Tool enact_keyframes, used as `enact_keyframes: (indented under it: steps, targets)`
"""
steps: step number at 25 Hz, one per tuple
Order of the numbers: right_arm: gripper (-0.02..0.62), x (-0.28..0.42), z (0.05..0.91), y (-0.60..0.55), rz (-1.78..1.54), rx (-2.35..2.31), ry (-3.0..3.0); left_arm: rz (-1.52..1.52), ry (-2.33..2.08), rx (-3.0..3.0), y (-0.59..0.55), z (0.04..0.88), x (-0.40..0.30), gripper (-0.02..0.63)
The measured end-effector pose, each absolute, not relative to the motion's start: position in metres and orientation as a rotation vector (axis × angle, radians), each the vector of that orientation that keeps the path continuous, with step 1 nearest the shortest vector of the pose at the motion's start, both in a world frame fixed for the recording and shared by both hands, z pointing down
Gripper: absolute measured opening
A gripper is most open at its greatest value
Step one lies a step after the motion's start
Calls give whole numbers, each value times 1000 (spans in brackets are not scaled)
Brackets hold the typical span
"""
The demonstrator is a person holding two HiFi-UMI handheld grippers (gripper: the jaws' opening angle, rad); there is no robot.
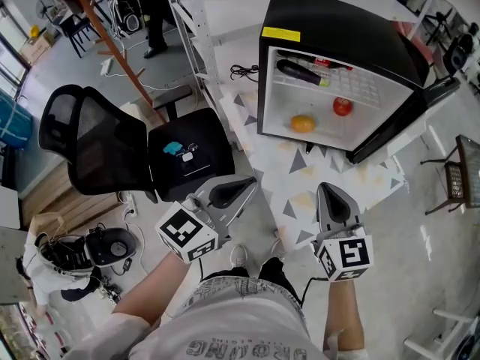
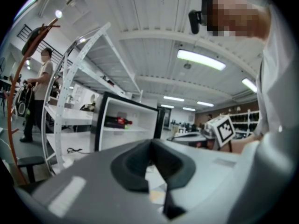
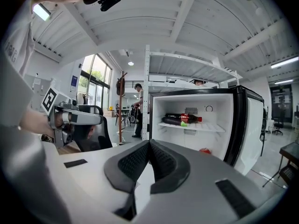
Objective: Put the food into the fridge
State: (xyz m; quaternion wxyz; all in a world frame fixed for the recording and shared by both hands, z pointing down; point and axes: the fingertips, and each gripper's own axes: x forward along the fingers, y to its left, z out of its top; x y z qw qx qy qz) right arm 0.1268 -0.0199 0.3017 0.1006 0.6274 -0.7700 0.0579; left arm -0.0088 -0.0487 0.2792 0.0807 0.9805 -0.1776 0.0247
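Fingers of right gripper pressed together, empty; left gripper likewise. Orange and tomato lie on fridge floor, bottles on its shelf, door swung open.

Head cam: up high, looks steeply down over the person's torso. The fridge is well off at top right. The left gripper & right gripper are close, at bottom. Left gripper cam: low, tight behind its own jaws, faces fwd toward the fridge's open front, seen at a slant from its left. Right gripper cam: same setup, looks straight into the fridge. Shared: fridge inside w/ bottle in all 3 views. Each gripper cam also catches the other gripper off to one side.
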Motion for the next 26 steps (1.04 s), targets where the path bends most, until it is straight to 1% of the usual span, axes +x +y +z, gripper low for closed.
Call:
enact_keyframes:
  steps: [26]
  targets:
    - [3,119,300,-17,163,1806,-2294,72,-529,2942,-45,274,-6,5]
